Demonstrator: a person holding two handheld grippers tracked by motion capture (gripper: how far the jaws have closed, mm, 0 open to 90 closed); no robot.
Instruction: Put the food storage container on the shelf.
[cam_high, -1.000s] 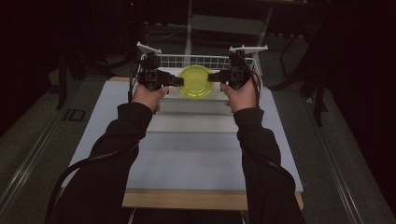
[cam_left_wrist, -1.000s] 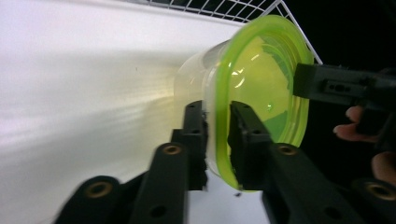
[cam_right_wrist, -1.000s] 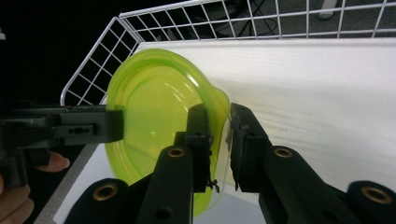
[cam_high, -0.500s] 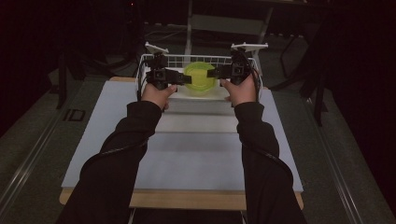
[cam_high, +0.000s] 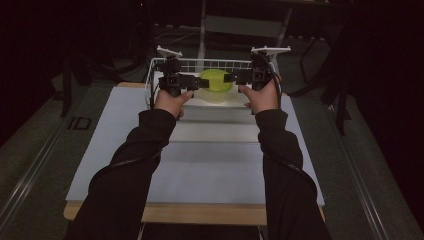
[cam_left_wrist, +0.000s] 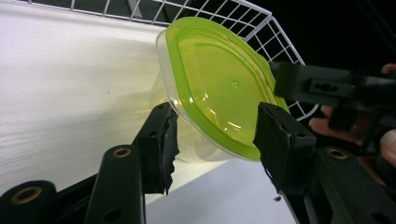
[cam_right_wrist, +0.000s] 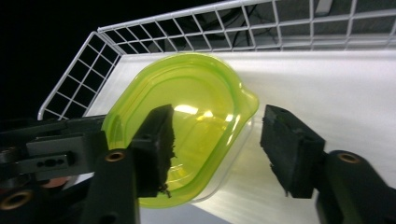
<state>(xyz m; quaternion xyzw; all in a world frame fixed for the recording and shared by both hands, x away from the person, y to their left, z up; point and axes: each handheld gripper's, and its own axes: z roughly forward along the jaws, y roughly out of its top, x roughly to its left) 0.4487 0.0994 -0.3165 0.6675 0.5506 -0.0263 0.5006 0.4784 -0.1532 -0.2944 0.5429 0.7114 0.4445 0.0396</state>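
From the high view, the person reaches both forearms to the far end of the white table (cam_high: 200, 165), where a white wire basket (cam_high: 200, 62) stands, and the left gripper (cam_high: 197, 83) and right gripper (cam_high: 231, 77) face each other across a clear container with a green lid (cam_high: 216, 85) that sits inside the basket. This looks like the release step: the container appears set down in the basket, and both sets of jaws have just been opening. In the left gripper view, the left gripper (cam_left_wrist: 215, 135) has its jaws apart with the rim of the container (cam_left_wrist: 219, 88) between them; the right-hand pad (cam_left_wrist: 275, 140) stands against the lid's edge, the other seems to stand just off the clear wall, so I judge it no longer clamped. The basket's wire wall (cam_left_wrist: 275, 32) rises just behind. In the right gripper view, the right gripper (cam_right_wrist: 217, 140) is also spread, one pad (cam_right_wrist: 159, 140) in front of the green lid (cam_right_wrist: 187, 116) and the other well clear of it, with the lid's small tab pointing into the gap. The next move probably calls for drawing both grippers straight back and up, clear of the rim. The basket's wire sides (cam_right_wrist: 93, 65) stand near each hand and could catch a jaw or a trailing cable.
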